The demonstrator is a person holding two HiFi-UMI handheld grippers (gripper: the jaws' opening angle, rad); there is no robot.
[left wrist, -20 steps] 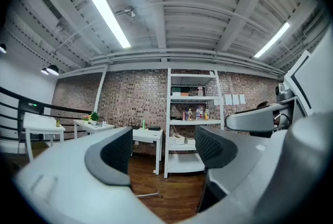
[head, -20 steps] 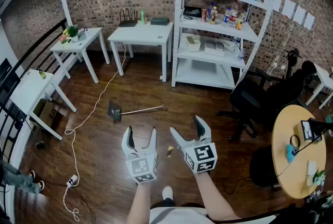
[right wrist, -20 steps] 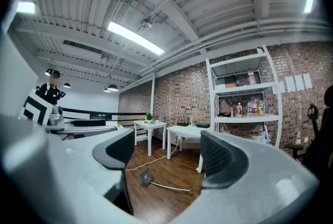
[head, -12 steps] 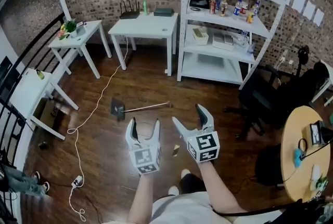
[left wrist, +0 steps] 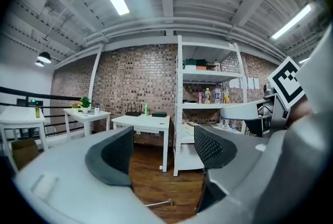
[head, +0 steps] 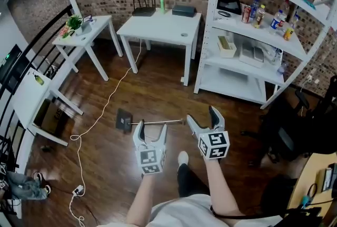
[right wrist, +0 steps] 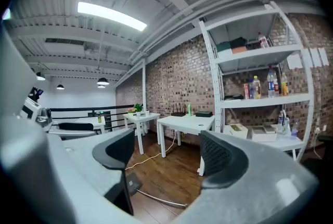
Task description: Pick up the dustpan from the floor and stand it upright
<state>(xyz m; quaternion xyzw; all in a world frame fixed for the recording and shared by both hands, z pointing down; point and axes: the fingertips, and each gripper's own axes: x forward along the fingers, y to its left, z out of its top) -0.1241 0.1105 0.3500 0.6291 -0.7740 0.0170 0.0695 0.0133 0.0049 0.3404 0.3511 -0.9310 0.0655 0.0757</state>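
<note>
Your left gripper (head: 151, 129) is released, its jaws spread wide with nothing between them. Your right gripper (head: 202, 116) is also open and empty. The dustpan (head: 124, 120) lies flat on the dark wooden floor (head: 158, 89), not yet touched by either tool. In the head view its black pan sits at about eleven o'clock from the left gripper. Its metal handle runs toward three o'clock, and the end shows just beside the right gripper's near jaw tip. The white table (head: 163, 23) stands at twelve o'clock, and the white shelving unit (head: 237, 84) at about two o'clock.
</note>
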